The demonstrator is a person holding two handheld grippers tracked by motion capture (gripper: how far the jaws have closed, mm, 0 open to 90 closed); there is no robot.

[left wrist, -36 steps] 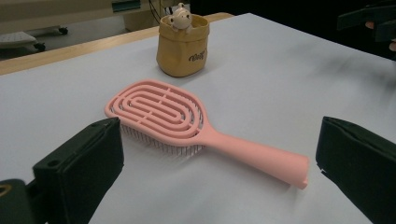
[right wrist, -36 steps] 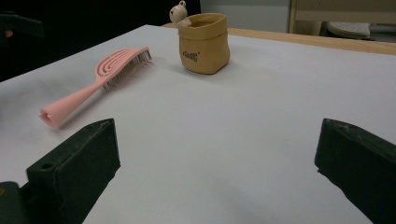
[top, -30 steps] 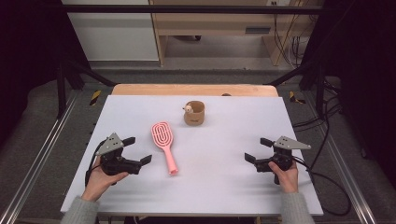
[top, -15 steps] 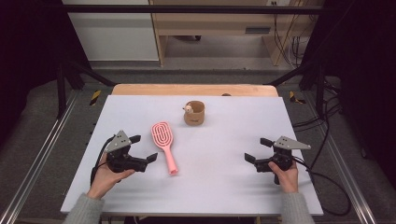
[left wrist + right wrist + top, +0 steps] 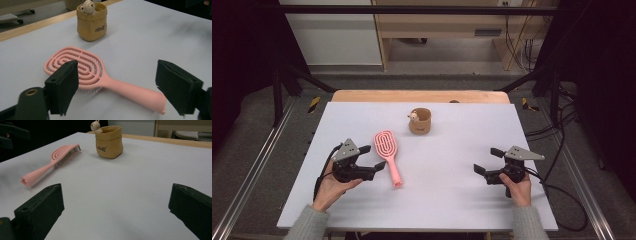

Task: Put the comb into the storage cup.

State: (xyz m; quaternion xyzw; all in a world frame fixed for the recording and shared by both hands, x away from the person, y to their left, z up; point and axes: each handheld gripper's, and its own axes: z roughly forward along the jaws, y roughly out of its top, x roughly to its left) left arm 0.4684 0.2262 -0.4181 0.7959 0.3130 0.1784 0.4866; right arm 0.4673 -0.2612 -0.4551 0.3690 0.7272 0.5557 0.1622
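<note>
Left tongs (image 5: 375,158) agape just beside pink hairbrush (image 5: 388,154)

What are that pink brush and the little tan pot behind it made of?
The pink brush looks like moulded plastic: smooth, matte, one uniform colour. The tan pot looks like soft, creased material, perhaps paper or fabric; its wall sags and wrinkles.

Tan pouch-like cup (image 5: 420,121) stands upright at upper centre of the white surface (image 5: 462,150), small toy figure (image 5: 413,117) perched on its rim, dark lettering on its side. Wooden edge strip (image 5: 417,96) runs along the far side. Cables (image 5: 557,130) trail at right on the grey floor (image 5: 262,150).
</note>
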